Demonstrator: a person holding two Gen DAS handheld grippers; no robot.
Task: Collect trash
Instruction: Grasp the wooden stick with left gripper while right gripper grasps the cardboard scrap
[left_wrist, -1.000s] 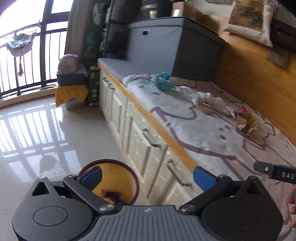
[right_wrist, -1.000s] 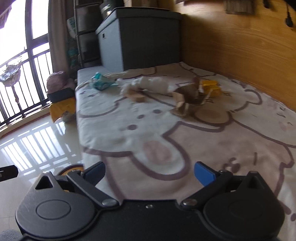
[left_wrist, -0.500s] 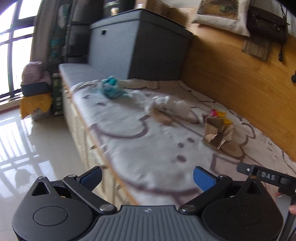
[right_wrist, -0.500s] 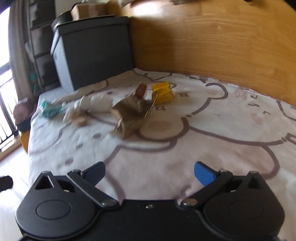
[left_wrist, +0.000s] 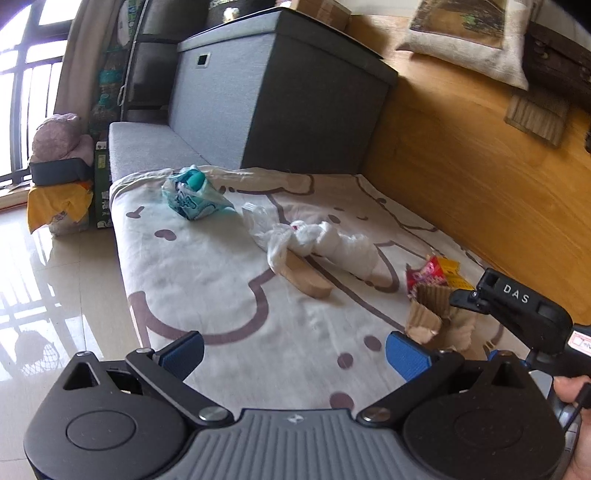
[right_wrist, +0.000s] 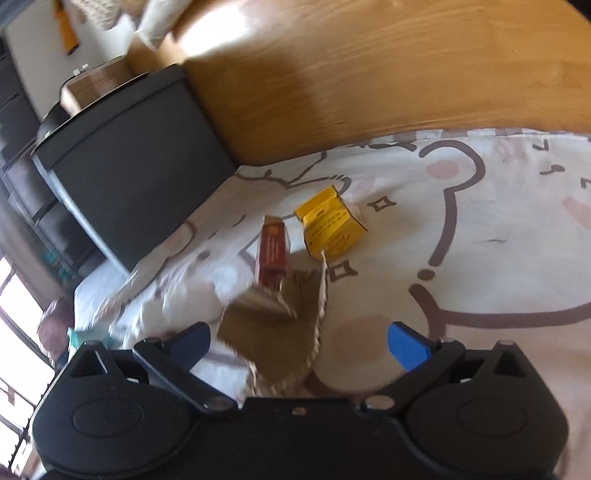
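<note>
Trash lies scattered on a cartoon-print bed cover (left_wrist: 221, 295). In the left wrist view I see a teal wrapper (left_wrist: 194, 195), a crumpled white plastic bag (left_wrist: 325, 243), a tan block (left_wrist: 308, 278), torn brown cardboard (left_wrist: 432, 314) and a red packet (left_wrist: 428, 273). My left gripper (left_wrist: 293, 354) is open above the cover, holding nothing. My right gripper (right_wrist: 299, 345) is open too, and the torn cardboard (right_wrist: 273, 332) lies between its fingers. Just beyond that stand a red box (right_wrist: 273, 254) and a yellow box (right_wrist: 330, 229).
A dark grey storage box (left_wrist: 280, 99) stands at the head of the bed against a wooden wall (left_wrist: 480, 166). Glossy tiled floor (left_wrist: 55, 295) runs along the bed's left edge. The right tool's black housing (left_wrist: 517, 306) and a hand (left_wrist: 569, 387) sit at the right.
Both grippers swung from the floor side, where a yellow bin showed, onto the bed. The right gripper has closed in on the torn cardboard, and its view is blurred by motion.
</note>
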